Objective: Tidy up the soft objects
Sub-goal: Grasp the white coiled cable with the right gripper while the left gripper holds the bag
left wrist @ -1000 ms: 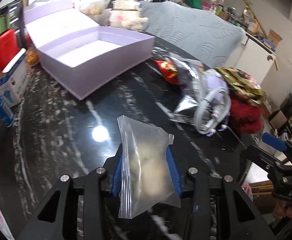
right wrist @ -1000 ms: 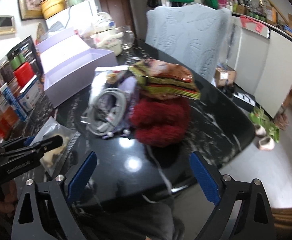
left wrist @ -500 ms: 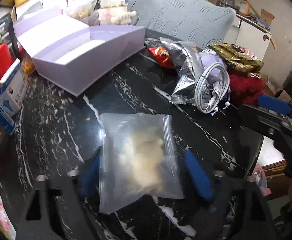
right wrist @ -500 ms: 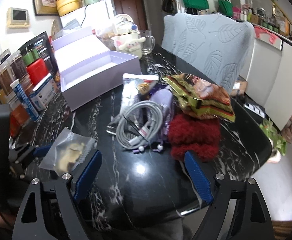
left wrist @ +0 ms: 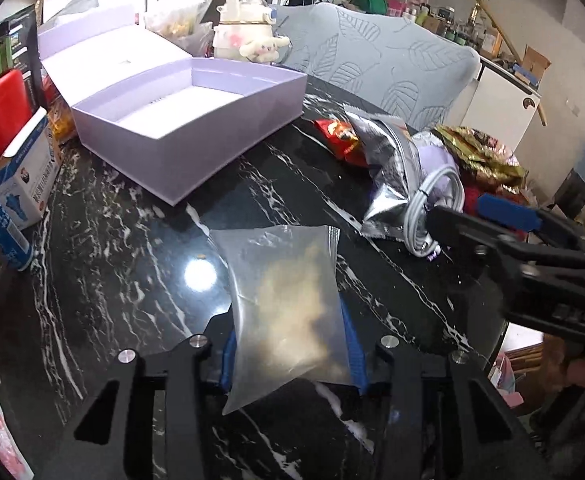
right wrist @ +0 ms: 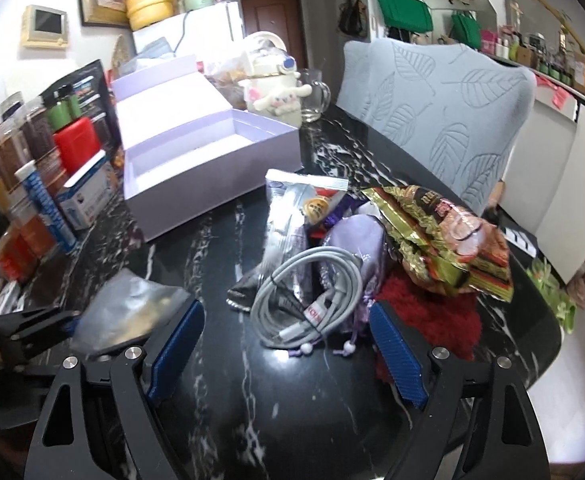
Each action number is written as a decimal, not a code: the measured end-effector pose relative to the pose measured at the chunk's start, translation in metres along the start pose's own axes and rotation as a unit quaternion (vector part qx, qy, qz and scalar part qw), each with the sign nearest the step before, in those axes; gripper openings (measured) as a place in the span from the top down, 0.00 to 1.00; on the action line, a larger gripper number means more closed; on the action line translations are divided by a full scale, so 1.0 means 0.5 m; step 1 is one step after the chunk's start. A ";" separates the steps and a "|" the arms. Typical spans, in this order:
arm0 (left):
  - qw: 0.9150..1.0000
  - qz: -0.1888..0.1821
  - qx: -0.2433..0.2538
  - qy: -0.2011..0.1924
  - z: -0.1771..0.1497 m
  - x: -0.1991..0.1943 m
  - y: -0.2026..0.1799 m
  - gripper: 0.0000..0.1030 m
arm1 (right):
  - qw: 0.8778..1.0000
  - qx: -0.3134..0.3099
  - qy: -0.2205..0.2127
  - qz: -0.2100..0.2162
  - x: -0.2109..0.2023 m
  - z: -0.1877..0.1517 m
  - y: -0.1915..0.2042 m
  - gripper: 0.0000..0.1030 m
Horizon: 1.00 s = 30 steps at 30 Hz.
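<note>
So far: nothing is seen inside the lilac box (left wrist: 196, 120).
Left gripper (left wrist: 288, 344): jaws closing on a clear zip bag (left wrist: 284, 304), near the table's front.
Right gripper (right wrist: 284, 348): held apart, empty.
Left: cable coil (right wrist: 308, 300), snack packets (right wrist: 440, 236), red fluffy item (right wrist: 428, 320) piled well apart from the box.

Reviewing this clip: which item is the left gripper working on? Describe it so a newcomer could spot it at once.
Start at the open lilac box on the black marble table. Nearer the camera, between the closing left gripper's blue pads, is a clear zip bag holding something pale. Unlike the foil packets piled to its right, it is see-through.
</note>
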State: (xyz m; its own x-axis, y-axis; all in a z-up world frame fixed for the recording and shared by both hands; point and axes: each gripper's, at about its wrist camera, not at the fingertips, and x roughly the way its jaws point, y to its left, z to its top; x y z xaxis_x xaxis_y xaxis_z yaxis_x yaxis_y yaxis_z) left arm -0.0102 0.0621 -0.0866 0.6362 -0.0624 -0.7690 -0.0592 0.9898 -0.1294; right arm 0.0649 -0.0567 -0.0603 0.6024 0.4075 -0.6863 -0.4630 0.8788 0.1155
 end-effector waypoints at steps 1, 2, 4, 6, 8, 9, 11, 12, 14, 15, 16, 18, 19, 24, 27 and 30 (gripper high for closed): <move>1.000 0.001 -0.001 -0.001 0.002 0.000 0.002 0.59 | 1.000 0.004 0.002 0.000 0.008 0.002 -0.001 0.17; 1.000 0.002 -0.003 -0.002 0.003 -0.002 0.005 0.59 | 1.000 0.008 0.003 -0.002 0.017 0.004 -0.001 0.17; 1.000 0.003 -0.006 -0.003 0.000 -0.008 0.010 0.59 | 1.000 0.013 0.006 -0.005 0.028 0.006 0.000 0.17; 1.000 0.003 -0.010 -0.002 0.001 -0.009 0.015 0.59 | 1.000 0.015 0.008 -0.010 0.039 0.007 0.003 0.17; 1.000 0.003 -0.014 -0.001 0.002 -0.007 0.021 0.59 | 1.000 0.018 0.013 -0.014 0.051 0.007 0.004 0.17; 1.000 0.003 -0.016 0.000 0.003 -0.006 0.024 0.59 | 1.000 0.017 0.011 -0.018 0.053 0.006 0.005 0.17; 1.000 0.002 -0.019 0.001 0.004 -0.004 0.028 0.59 | 1.000 0.014 0.006 -0.026 0.056 0.005 0.007 0.17; 1.000 0.001 -0.021 0.003 0.002 -0.003 0.030 0.59 | 0.999 0.014 0.004 -0.028 0.056 0.005 0.007 0.20; 1.000 -0.001 -0.025 0.006 0.002 -0.001 0.033 0.59 | 0.999 0.014 0.001 -0.035 0.056 0.004 0.004 0.29; 1.000 -0.002 -0.026 0.007 0.001 -0.001 0.034 0.59 | 0.999 0.014 0.000 -0.039 0.056 0.003 0.002 0.37; 1.000 -0.002 -0.027 0.007 0.001 -0.001 0.034 0.59 | 0.999 0.016 -0.002 -0.044 0.056 0.002 -0.001 0.39; 1.000 -0.001 -0.027 0.007 0.000 -0.004 0.033 0.59 | 0.999 0.017 -0.005 -0.040 0.054 -0.001 -0.004 0.39; 1.000 0.000 -0.026 0.006 0.000 -0.005 0.033 0.59 | 0.999 0.014 -0.007 -0.039 0.052 -0.002 -0.004 0.40; 1.000 0.007 -0.025 0.001 -0.001 -0.017 0.032 0.59 | 1.000 0.017 -0.006 -0.023 0.044 -0.009 -0.006 0.42; 1.000 0.010 -0.025 -0.003 -0.002 -0.026 0.029 0.59 | 1.000 0.020 -0.010 -0.017 0.033 -0.013 -0.008 0.42; 1.000 0.012 -0.024 -0.010 -0.003 -0.038 0.025 0.59 | 1.000 0.020 -0.013 -0.011 0.023 -0.016 -0.008 0.42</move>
State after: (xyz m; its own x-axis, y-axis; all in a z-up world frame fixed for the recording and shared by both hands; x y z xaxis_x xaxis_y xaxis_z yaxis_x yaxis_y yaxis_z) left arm -0.0242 0.0757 -0.0744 0.6493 -0.0365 -0.7596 -0.1101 0.9838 -0.1414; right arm 0.0682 -0.0577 -0.0744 0.6286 0.3946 -0.6702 -0.4237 0.8964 0.1304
